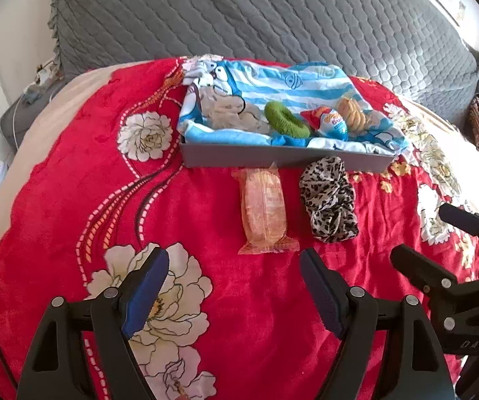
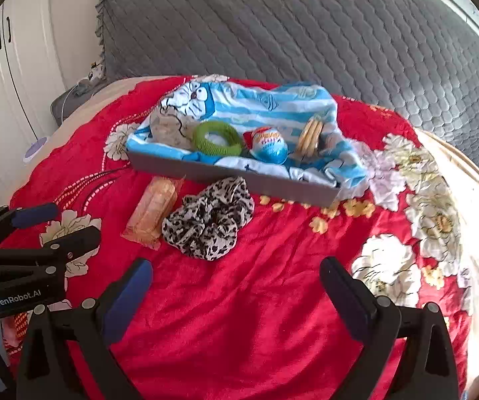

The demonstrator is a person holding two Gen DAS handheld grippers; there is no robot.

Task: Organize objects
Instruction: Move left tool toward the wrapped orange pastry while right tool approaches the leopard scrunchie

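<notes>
**Both claws wide and empty over the red blanket**

Left gripper (image 1: pixel 234 261) hangs with its jaws spread well apart, nothing between the blue pads, over a bare stretch of the red flowered blanket (image 1: pixel 206 200). Right gripper (image 2: pixel 236 273) is likewise spread wide and empty, touching nothing. The two sit side by side: each shows at the edge of the other's view.

Open blanket lies under and in front of both claws. Just beyond the left gripper, slightly to its right, lies the wrapped snack pack (image 1: pixel 264 210), lengthwise, pointing away. Just beside it on the right is the leopard-print scrunchie (image 1: pixel 329 200); in the left wrist view a narrow gap shows between them, while in the right wrist view they look to touch. From the right gripper both lie ahead and to the left.

Behind them, near but apart, runs the front wall of the grey tray (image 1: pixel 272 156), lined with a blue-and-white striped cartoon cloth (image 1: pixel 272 83) that spills over its right end. Inside sit a green scrunchie (image 1: pixel 286 120), a foil-wrapped egg (image 1: pixel 332 123) and a tan braided ring (image 1: pixel 352 113), in a row from left to right.

Beyond the tray rises a grey quilted headboard (image 1: pixel 239 16). The blanket's edge falls away at left and right.
</notes>
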